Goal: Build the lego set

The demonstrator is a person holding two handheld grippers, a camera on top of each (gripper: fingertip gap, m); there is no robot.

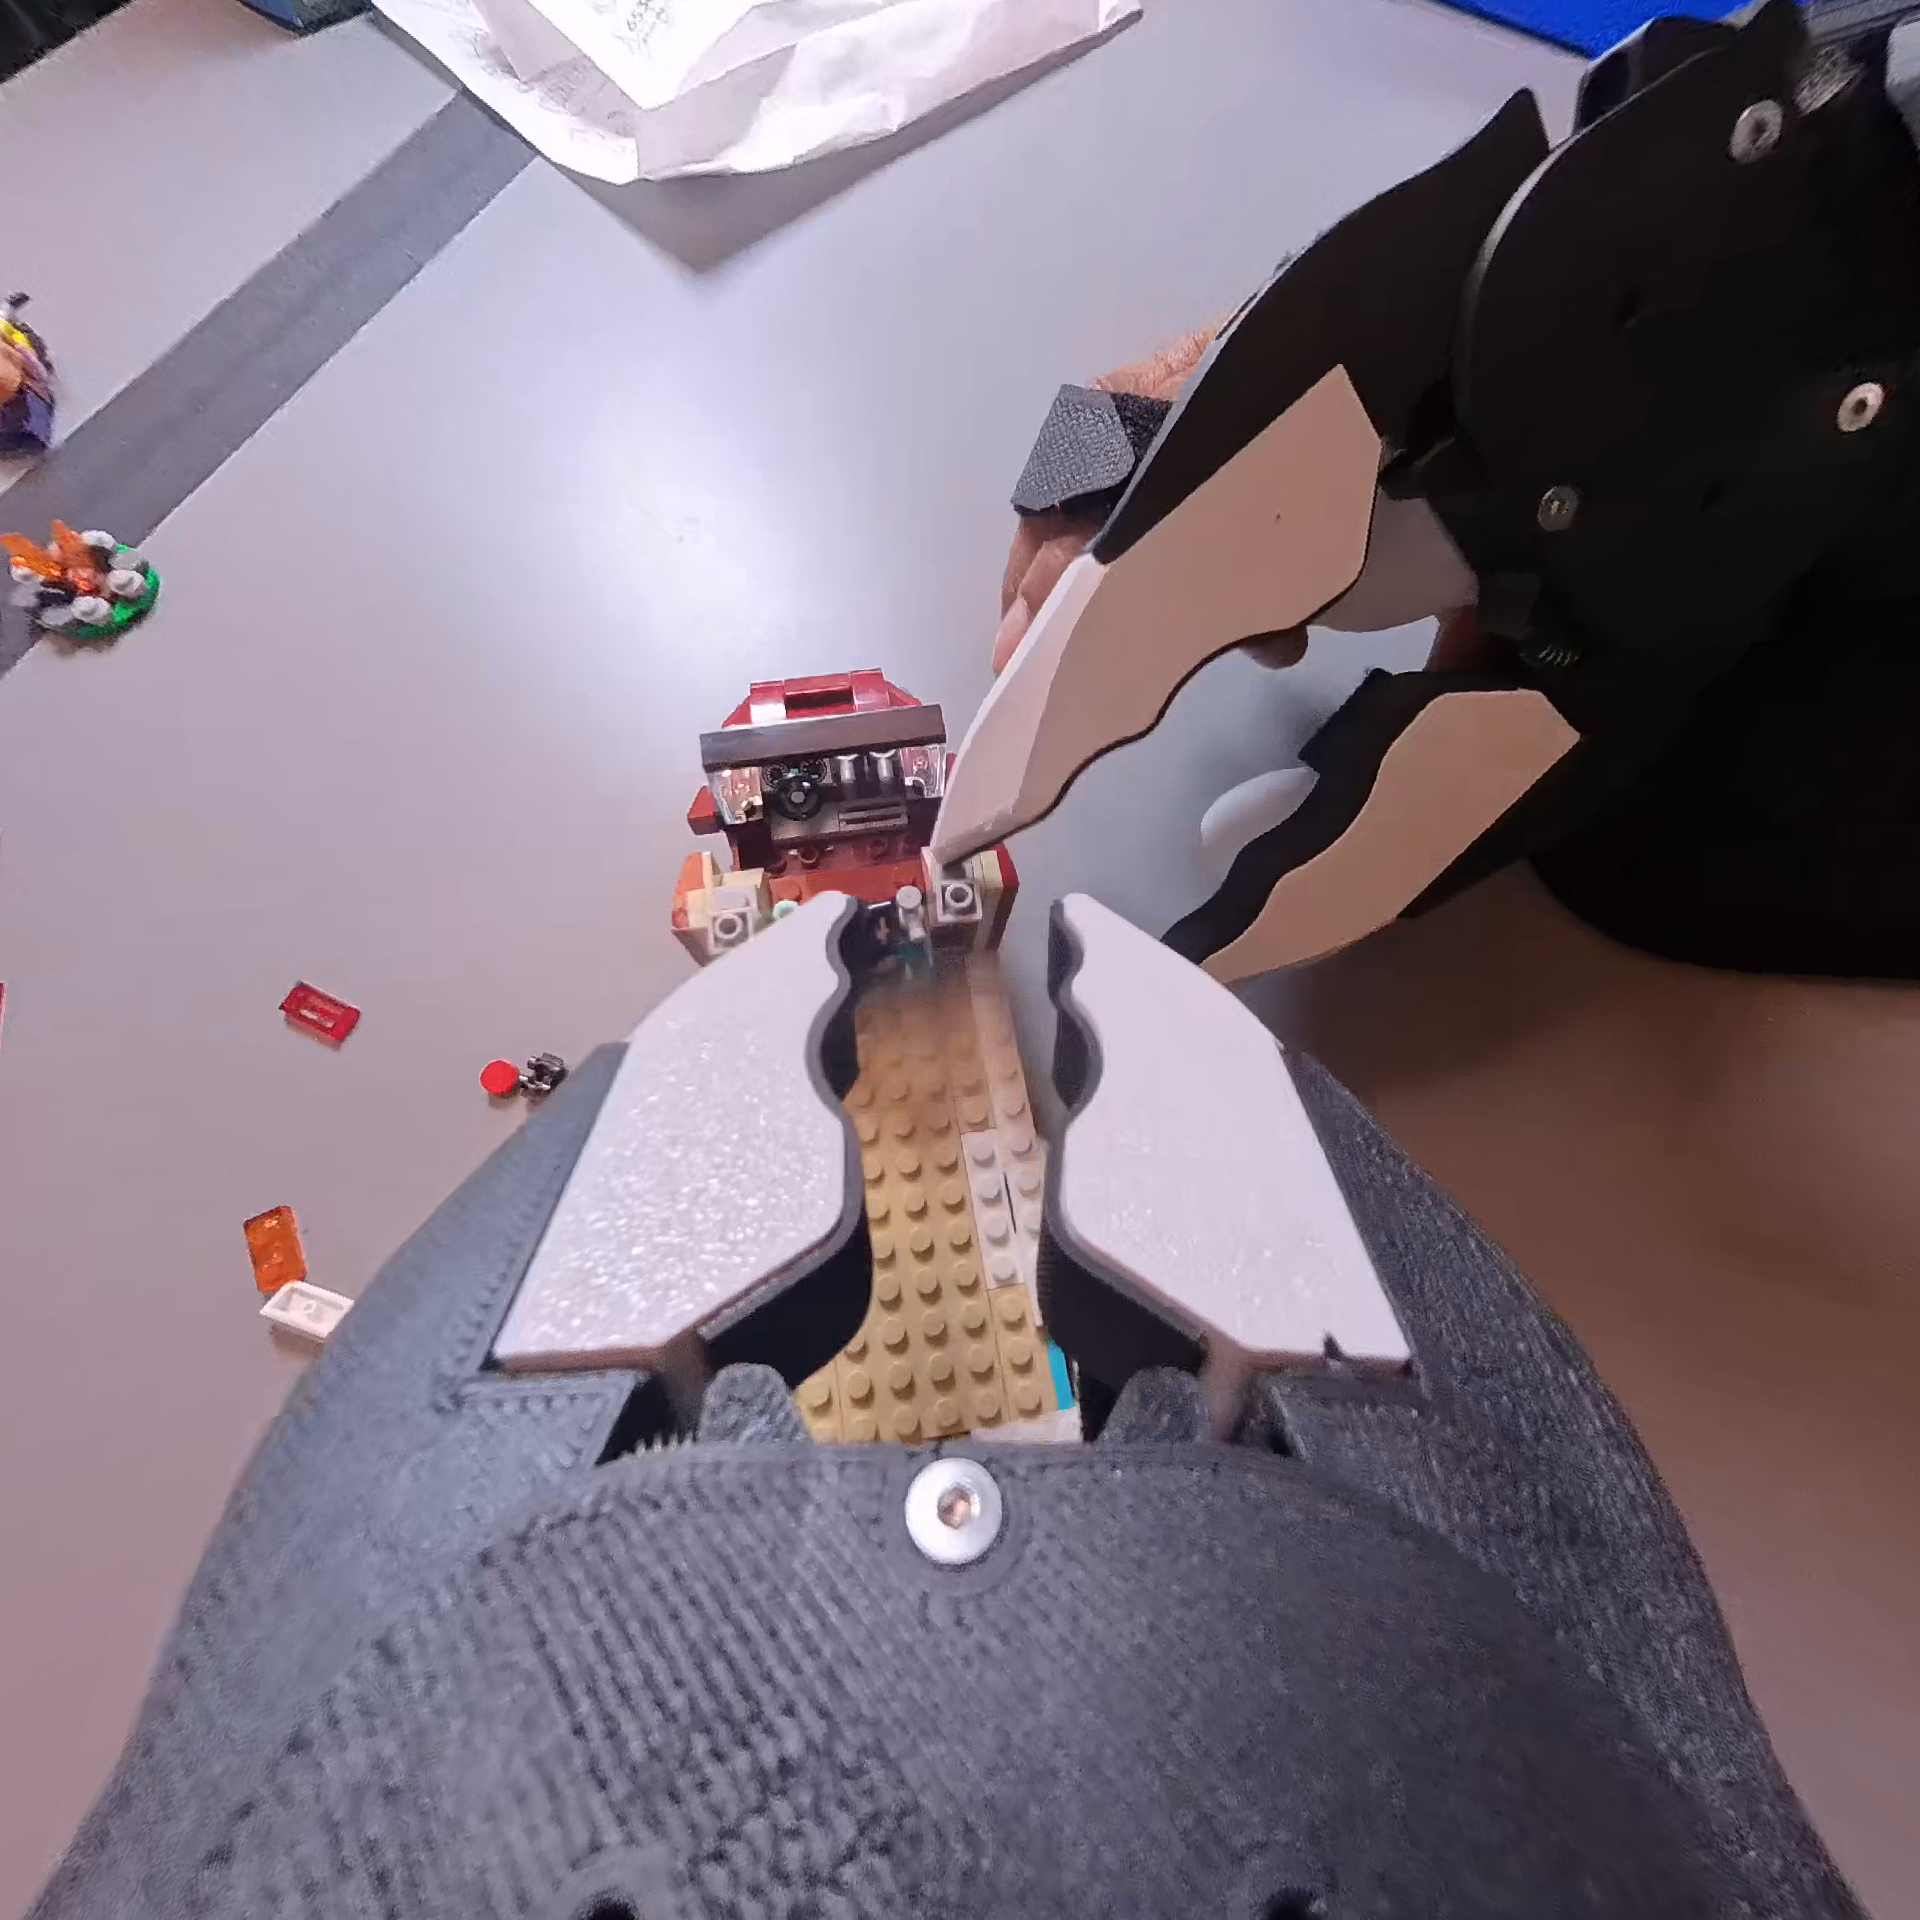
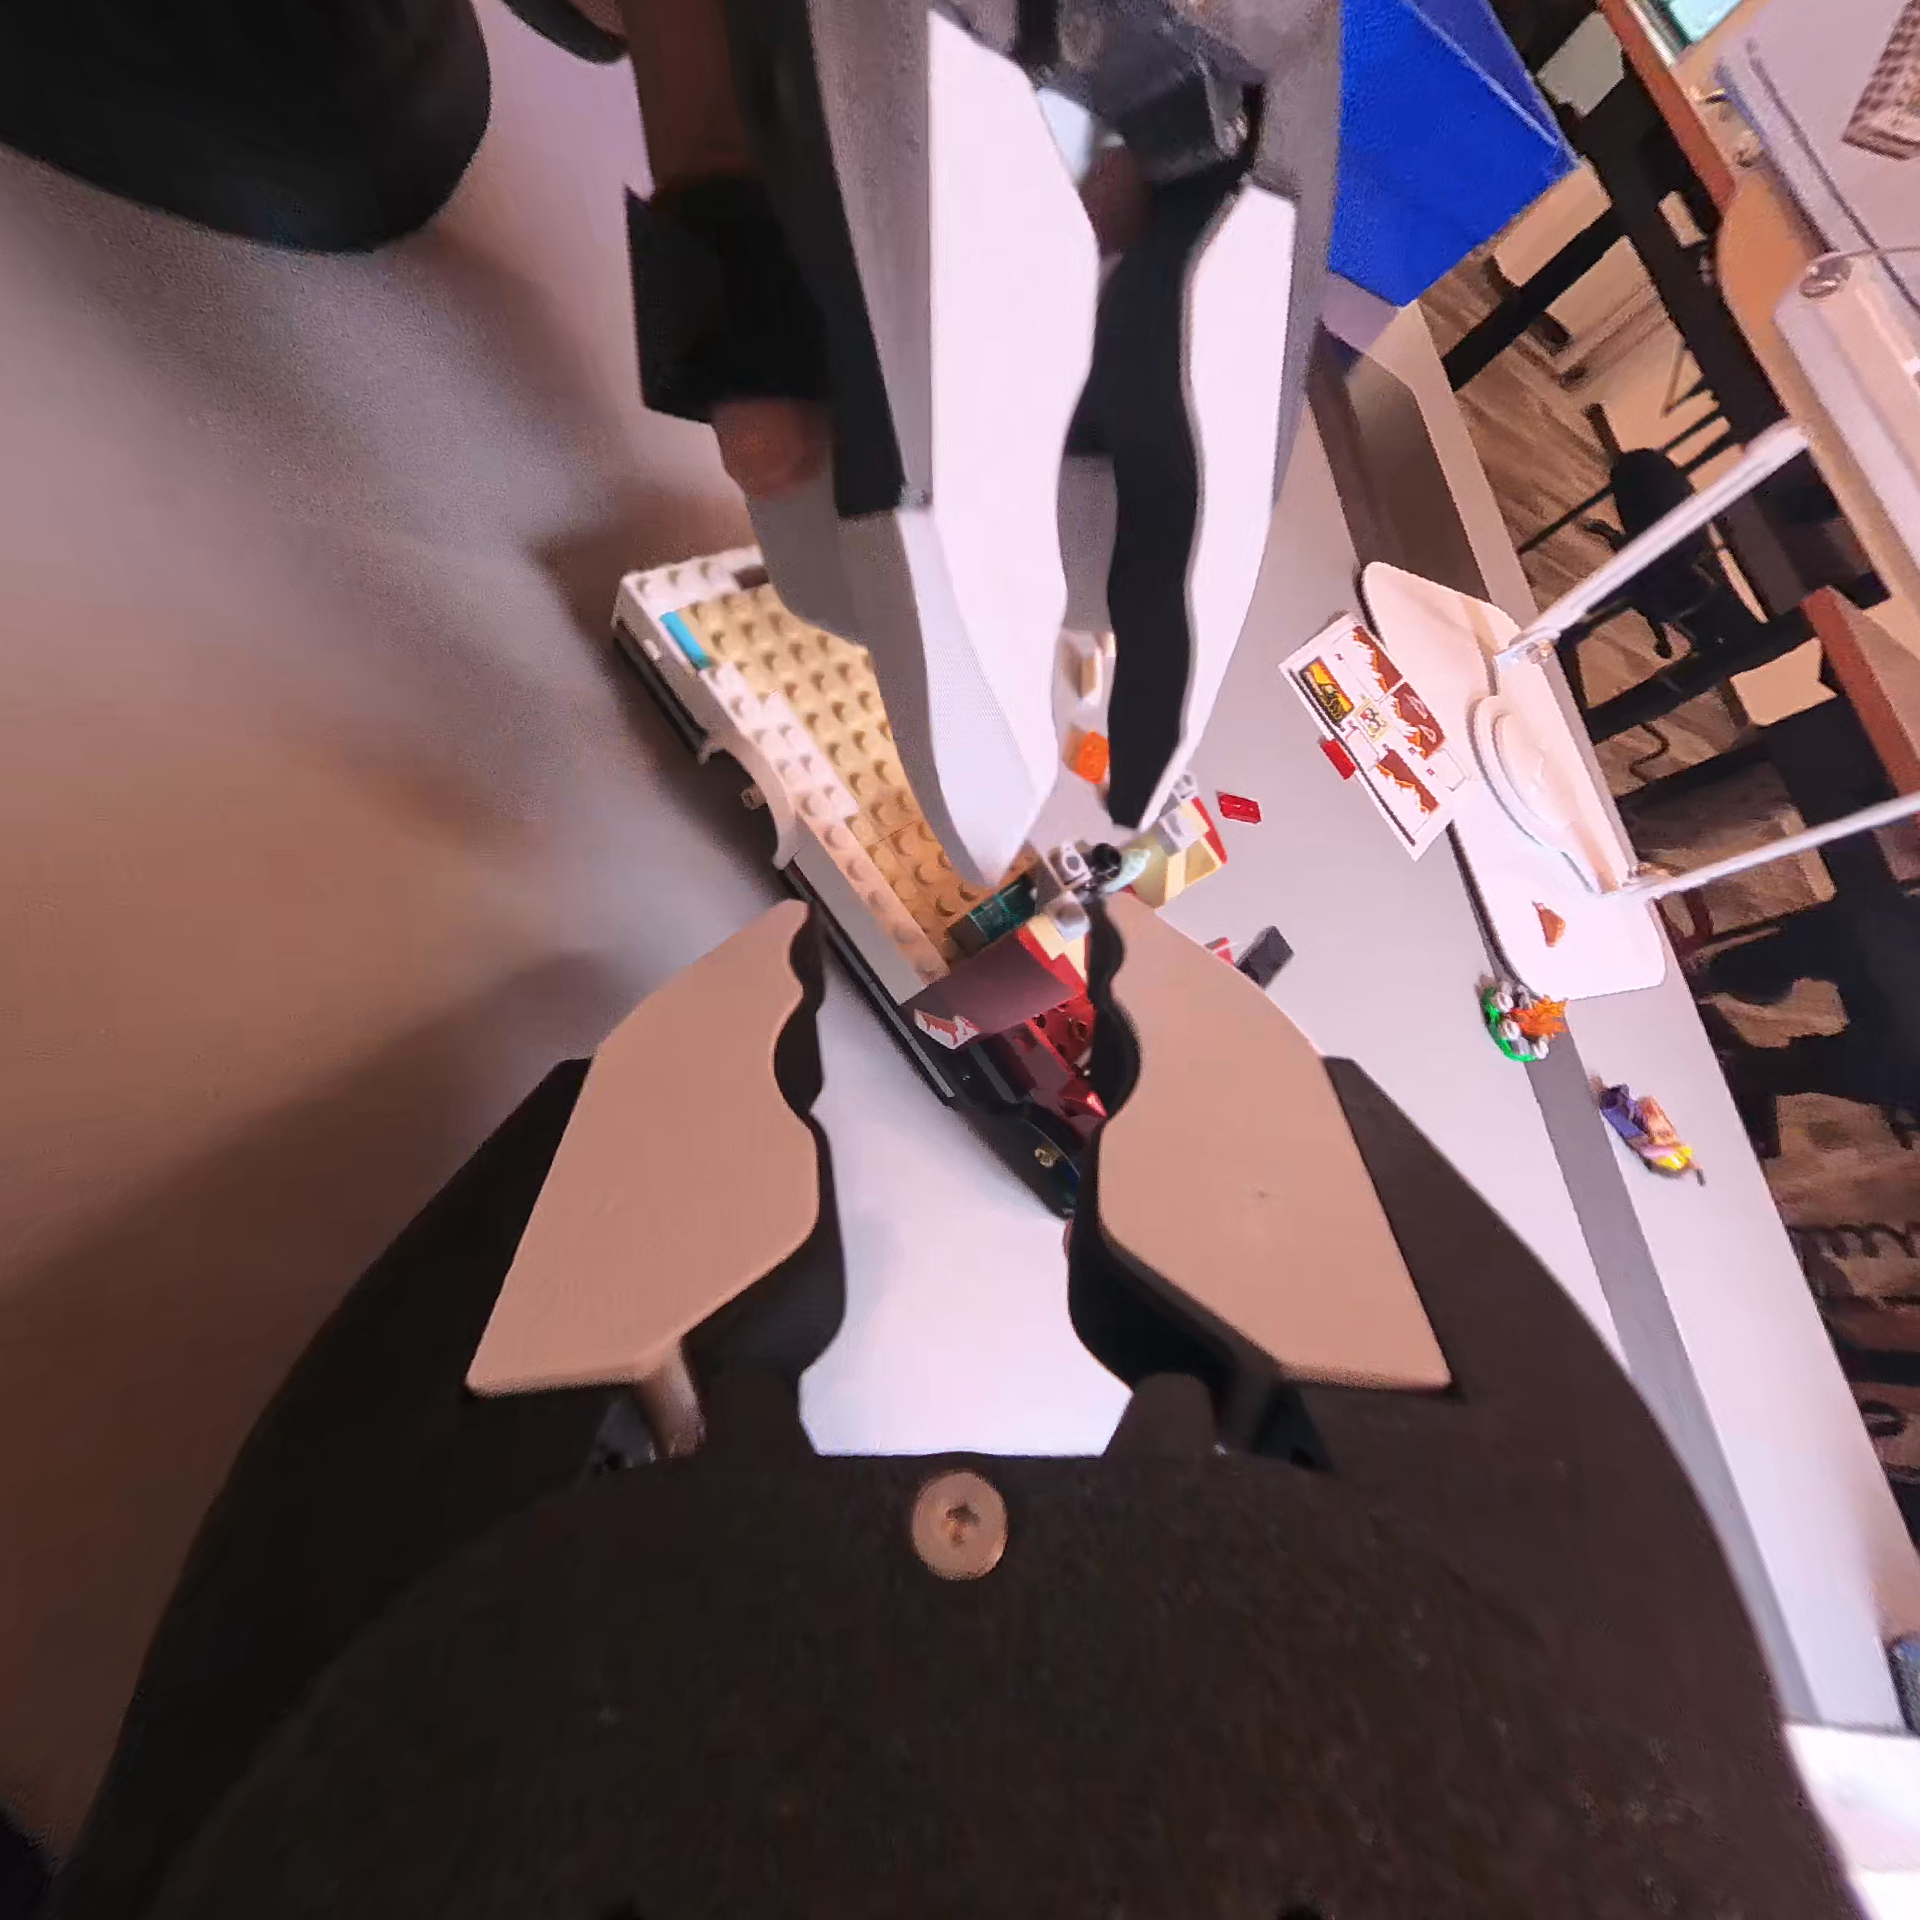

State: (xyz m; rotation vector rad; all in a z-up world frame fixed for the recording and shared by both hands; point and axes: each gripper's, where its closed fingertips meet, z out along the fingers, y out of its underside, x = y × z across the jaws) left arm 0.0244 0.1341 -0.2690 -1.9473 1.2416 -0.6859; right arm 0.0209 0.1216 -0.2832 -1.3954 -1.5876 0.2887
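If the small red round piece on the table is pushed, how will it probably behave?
The red round piece looks tiny, so it is probably very light and would skid easily on the smooth table. Its round shape suggests it may roll if tipped on edge. It lies beside a small dark part, which a push might also move.

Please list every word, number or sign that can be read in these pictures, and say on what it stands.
White paper: printed lines, too blurred to read.
Sticker sheet: small printed marks, too small to read.
Lego build: no writing visible.
Nothing else shows any text.
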